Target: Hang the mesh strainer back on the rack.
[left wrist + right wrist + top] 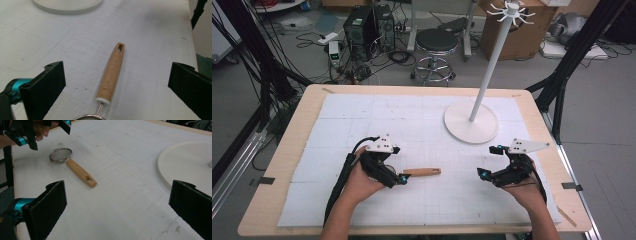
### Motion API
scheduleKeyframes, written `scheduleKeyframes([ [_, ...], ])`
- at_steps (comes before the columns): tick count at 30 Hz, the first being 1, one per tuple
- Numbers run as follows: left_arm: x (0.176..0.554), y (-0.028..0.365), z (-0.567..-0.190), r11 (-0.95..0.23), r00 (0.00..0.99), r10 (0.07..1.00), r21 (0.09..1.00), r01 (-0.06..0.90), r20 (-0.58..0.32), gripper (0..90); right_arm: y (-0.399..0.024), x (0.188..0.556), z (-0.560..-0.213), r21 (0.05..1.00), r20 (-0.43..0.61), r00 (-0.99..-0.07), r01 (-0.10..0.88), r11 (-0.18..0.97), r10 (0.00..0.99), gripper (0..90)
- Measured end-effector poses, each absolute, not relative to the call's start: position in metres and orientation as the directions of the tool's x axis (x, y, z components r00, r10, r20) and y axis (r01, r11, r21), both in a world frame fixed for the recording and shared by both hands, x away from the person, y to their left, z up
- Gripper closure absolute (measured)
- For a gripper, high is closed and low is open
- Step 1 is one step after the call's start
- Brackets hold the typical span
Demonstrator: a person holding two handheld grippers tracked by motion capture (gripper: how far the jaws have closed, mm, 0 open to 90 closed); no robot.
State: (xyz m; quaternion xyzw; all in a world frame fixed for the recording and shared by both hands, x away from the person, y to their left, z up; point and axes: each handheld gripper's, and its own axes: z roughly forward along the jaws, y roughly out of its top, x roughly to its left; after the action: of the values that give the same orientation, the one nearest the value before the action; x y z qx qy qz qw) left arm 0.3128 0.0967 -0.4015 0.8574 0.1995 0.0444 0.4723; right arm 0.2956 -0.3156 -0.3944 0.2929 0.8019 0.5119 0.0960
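Note:
A small mesh strainer with a wooden handle (422, 172) lies flat on the white mat (422, 125). In the right gripper view its mesh bowl (60, 154) points away and its handle (80, 172) points toward me. My left gripper (394, 171) hangs open over the bowl end. In the left gripper view the handle (111, 72) lies between the wide-apart jaws without touching them. My right gripper (490, 161) is open at the right of the mat, well apart from the strainer. In its own view the right gripper (120, 195) holds nothing.
A white hook stand (492, 60) with a round base (471, 123) rises from the mat's far right. The base edge (185, 162) lies just ahead of my right gripper. Beyond the wooden table edge (412, 90) stand a stool (437, 42), computers and cables.

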Motion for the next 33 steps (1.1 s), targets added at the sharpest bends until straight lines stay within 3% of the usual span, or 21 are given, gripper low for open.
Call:
scheduleKeyframes([
  [19, 0.331, 0.065, -0.397, -0.586, 0.933, 0.347, 0.756, 0.292, -0.092, 1.7, -0.314, 0.298, -0.398, 0.868, 0.149, -0.809, 0.382, 0.316, 0.569, 0.6],
  [33, 0.341, 0.052, -0.409, -0.697, 0.935, 0.336, 0.639, 0.325, -0.109, 1.8, -0.309, 0.298, -0.401, 0.858, 0.125, -0.811, 0.377, 0.348, 0.571, 0.6],
])
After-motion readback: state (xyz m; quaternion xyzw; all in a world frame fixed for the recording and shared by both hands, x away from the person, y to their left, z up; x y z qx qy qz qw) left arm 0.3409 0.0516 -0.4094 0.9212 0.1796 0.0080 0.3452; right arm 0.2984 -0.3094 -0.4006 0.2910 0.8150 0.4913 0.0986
